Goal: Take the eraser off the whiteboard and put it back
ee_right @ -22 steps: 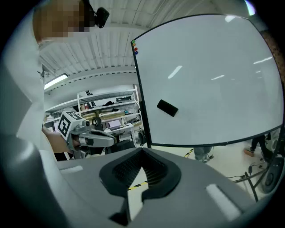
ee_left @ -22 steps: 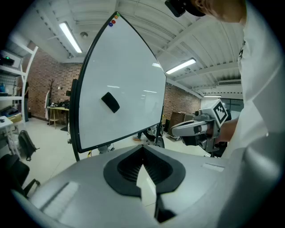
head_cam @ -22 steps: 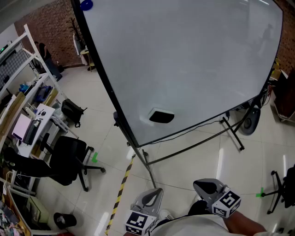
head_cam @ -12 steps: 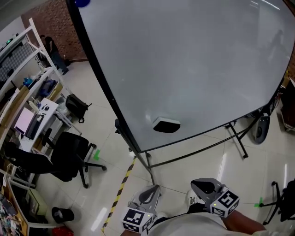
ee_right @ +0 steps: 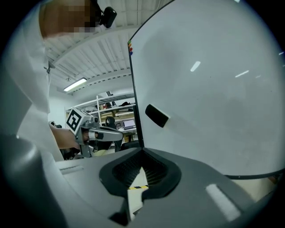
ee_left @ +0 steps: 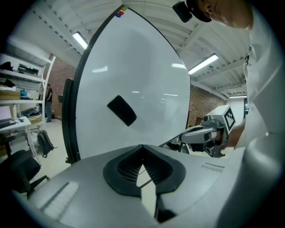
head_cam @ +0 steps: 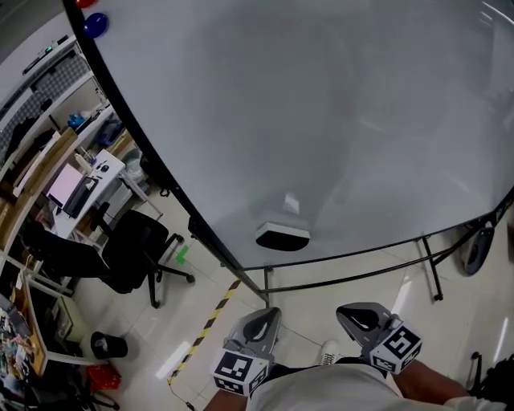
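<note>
Locate the eraser (head_cam: 283,237) on the lower part of the whiteboard (head_cam: 337,120), stuck flat to the white face just above the bottom frame edge, dark body with a pale edge. Find the left tool (head_cam: 265,318) and the right tool (head_cam: 358,315) side by side at the bottom of the head view, close to the body, both aimed toward the board and well apart from it. Read the left tool in the left gripper view as pressed together at the jaw tips, with nothing pinched between them. Read the right tool in the right gripper view the same way: jaws pressed together, empty. Note the eraser ahead of and above both tools, touched by neither. Note a blue magnet (head_cam: 95,24) near the upper left corner of the board. Observe a strip of yellow-and-black tape (head_cam: 210,321) on the pale tiled floor below the board's lower left corner. Observe a black office chair (head_cam: 132,253) to the left, beside a counter (head_cam: 112,164) carrying a screen.
</note>
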Tool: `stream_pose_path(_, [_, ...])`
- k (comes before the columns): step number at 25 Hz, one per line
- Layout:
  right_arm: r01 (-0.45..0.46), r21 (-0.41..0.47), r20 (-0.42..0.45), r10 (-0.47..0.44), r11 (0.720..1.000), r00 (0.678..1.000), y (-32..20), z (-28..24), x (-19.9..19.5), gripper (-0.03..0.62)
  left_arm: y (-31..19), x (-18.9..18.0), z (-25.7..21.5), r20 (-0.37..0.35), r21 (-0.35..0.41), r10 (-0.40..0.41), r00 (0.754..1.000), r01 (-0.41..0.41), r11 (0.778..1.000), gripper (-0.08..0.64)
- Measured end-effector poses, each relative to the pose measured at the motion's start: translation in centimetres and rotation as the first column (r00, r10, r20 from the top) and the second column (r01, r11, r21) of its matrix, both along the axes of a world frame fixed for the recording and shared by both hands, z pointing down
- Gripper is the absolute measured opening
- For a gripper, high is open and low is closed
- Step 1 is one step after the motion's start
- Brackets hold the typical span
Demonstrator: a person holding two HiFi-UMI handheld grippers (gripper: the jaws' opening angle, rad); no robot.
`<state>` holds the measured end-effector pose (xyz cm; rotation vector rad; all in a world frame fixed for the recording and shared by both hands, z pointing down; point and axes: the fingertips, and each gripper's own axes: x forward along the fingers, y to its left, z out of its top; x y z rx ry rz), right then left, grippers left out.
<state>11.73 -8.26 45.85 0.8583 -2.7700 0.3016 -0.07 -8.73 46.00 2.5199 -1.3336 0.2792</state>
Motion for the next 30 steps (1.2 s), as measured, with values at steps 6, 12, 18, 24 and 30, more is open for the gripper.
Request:
stream_pose_path(6, [0.019,0.012,-0.01,-0.019,1.0,1.0,-0.8,1.0,-0.6,0.002,-1.0,0.2,-0.5,0.017,0.009,0.012,1.0,-0.012,1.0,0.017])
stream_pose_path(12, [-0.08,0.04,0.001,0.08,0.996,0.997,-1.7,0.2,-3.3,0.002,-1.4,-2.6,0.1,0.038,-0.004,0.09,0.995,-0.09,0.996,0.017])
stream_pose_path(18, [-0.131,0.137,-0.067,0.142,0.982,0.988,-2.7,-0.8,-6.0,0.002,-1.9,-5.0,0.2,0.021,0.01,0.117,0.993,-0.118,0.993,0.017])
stream_pose_path(24, [-0.126,0.228,-0.148,0.162,0.966,0.976,-2.7,-2.2,-7.4,0.002,-1.9,-5.9,-0.1,-0.001,0.024,0.13,0.992,-0.13,0.991,0.017])
stream_pose_path(30, [-0.12,0.375,-0.356,0.262,0.919,0.897,-4.0,-3.4,-7.8,0.037,-1.5,-6.2,0.0,-0.003,0.027,0.136,0.991,-0.136,0.99,0.017])
